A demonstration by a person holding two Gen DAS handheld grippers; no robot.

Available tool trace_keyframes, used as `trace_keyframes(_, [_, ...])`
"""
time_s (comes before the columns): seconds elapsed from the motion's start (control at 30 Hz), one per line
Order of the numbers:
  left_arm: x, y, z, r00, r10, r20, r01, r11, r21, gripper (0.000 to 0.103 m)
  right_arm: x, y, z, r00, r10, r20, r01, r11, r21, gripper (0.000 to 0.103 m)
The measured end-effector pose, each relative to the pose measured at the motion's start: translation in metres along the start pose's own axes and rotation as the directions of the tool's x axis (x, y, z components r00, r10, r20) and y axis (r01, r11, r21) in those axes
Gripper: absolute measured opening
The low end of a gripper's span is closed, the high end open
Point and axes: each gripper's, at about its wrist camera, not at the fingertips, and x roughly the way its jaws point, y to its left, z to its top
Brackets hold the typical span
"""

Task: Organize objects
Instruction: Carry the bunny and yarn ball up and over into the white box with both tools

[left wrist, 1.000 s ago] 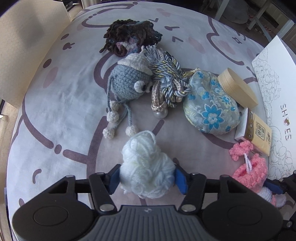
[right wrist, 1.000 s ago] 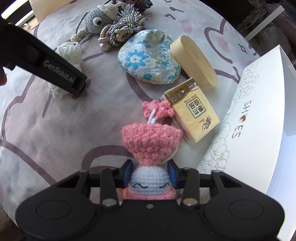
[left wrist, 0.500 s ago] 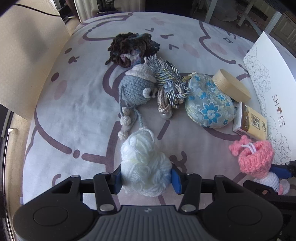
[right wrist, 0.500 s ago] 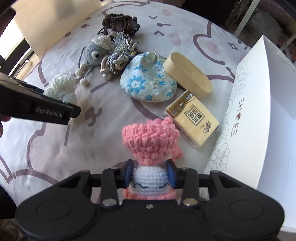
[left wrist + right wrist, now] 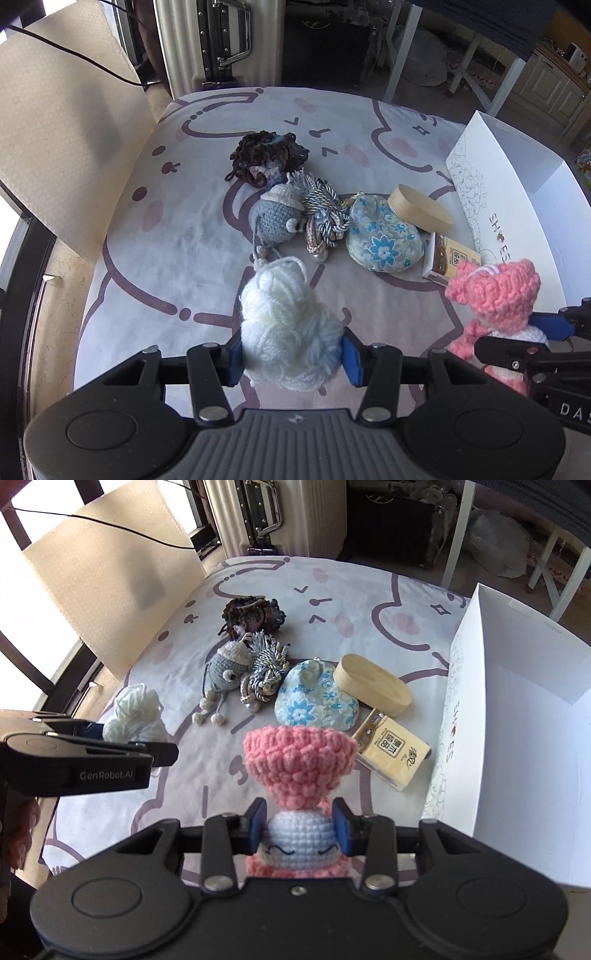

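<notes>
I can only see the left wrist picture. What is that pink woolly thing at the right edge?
Observer: In the right wrist view it is a crocheted doll with a pale face and stitched shut eyes, pinched in the right claw.
Operator: Is the white box open?
Observer: Yes, the white box is open on top, and the part of its inside that shows is bare white.
Operator: How does my claw look from outside?
Observer: The left claw is black, with GenRobot.AI printed on its side, and it grips the white yarn ball.
</notes>
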Motion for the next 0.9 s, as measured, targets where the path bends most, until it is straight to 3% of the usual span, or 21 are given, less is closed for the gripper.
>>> trace_keyframes(0.43, [-0.041,0.001,-0.008,0.995,-0.011,0.100,0.009,1.000,0.026,0.051,-0.039,-0.010,-0.010,0.996,-0.003,0.088,-0.003,0.997,0.071,0.040])
trace_keyframes(0.9, [-0.070,-0.026,0.024,0.977,-0.013,0.212,-0.002,0.997,0.073,0.052,-0.080,-0.034,0.010,0.974,-0.070,0.217,0.048,0.993,0.107,0.040])
